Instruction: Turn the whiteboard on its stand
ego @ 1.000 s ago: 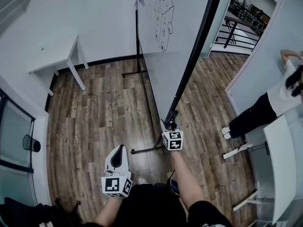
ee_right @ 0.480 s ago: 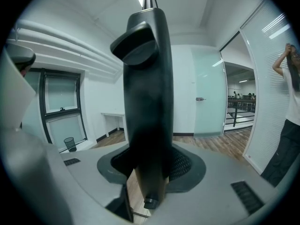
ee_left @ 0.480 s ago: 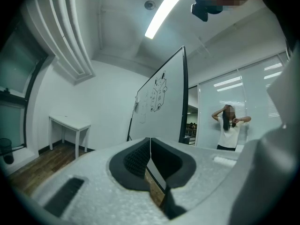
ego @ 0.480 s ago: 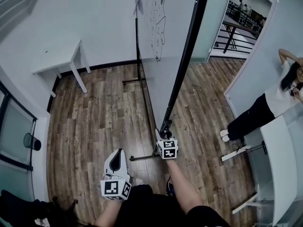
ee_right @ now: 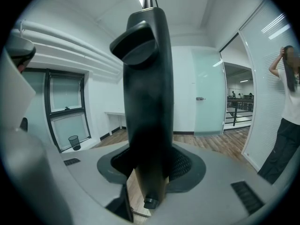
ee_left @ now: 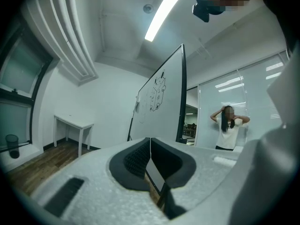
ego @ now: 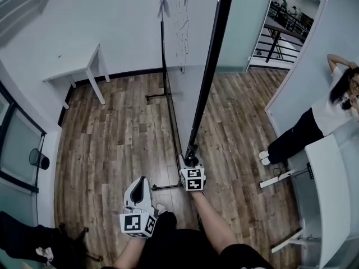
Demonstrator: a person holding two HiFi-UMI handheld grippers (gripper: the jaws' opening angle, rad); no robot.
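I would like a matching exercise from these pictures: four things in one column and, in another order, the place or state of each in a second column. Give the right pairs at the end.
Things:
1. right gripper
2. left gripper
3. table
4. bin

Place or state:
A. on the floor below the window
B. shut, with nothing between the jaws
C. shut on the black frame of the whiteboard
D. beside the white wall

Pairs: 1-C, 2-B, 3-D, 4-A.

Whiteboard [ego: 193,55] now nearly edge-on
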